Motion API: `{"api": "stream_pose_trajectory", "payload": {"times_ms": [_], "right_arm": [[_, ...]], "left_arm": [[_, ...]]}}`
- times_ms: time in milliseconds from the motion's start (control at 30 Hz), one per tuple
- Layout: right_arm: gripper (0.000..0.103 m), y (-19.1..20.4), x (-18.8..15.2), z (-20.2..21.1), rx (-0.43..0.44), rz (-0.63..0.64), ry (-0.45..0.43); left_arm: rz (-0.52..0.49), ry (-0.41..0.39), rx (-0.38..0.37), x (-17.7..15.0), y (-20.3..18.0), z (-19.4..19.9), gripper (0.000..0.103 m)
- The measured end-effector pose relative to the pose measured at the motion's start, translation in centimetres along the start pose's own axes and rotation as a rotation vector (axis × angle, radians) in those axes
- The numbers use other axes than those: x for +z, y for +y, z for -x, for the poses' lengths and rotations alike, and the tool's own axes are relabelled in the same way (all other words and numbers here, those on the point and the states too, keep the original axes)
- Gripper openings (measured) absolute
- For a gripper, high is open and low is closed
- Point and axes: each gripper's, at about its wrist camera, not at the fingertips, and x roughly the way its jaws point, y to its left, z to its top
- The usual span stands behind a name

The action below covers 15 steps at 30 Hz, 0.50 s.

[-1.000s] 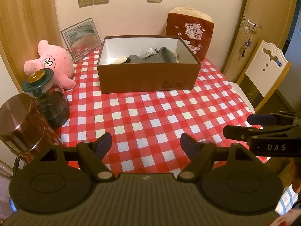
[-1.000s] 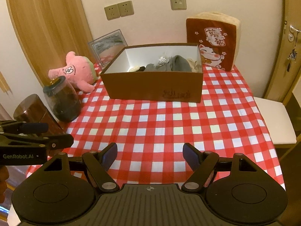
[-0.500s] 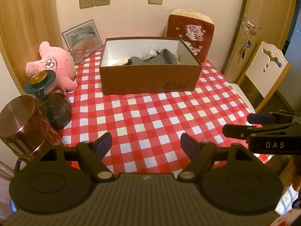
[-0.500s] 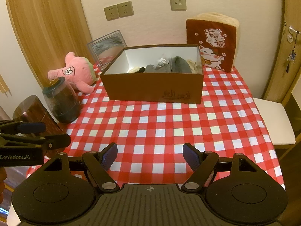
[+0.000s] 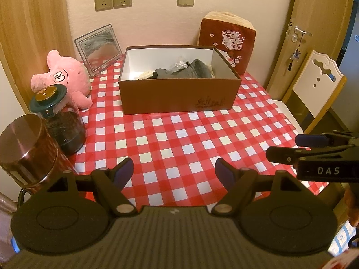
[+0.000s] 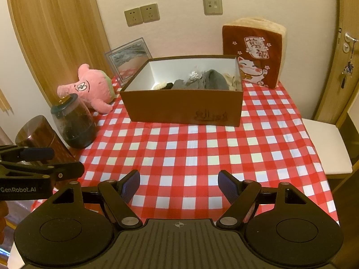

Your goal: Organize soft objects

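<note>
Over checked cloth, both grippers unmoved, jaws still wide, empty

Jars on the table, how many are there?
2. A green-lidded glass jar sits at the left edge before the pink plush; a brown jar stands nearer the camera.

Left gripper: matte black body, ribbed grey centre plate, round side discs, silver pivot screws, dark blue pads | Right gripper: same black build, blue ribbed pads, small crosshair mark on plate | Side markings: white "DAS" on right unit, "GenRobot.AI" on left unit
</note>
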Motion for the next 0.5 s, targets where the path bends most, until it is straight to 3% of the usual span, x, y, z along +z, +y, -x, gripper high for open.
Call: {"api": "stream_pose_trajectory", "payload": {"times_ms": [500], "right_arm": [[0.076,-0.24,0.06,0.21,0.001,0.000,-0.003]], "left_arm": [[-0.001,-0.001,-0.001,-0.04,-0.07,0.06,0.078]]}}
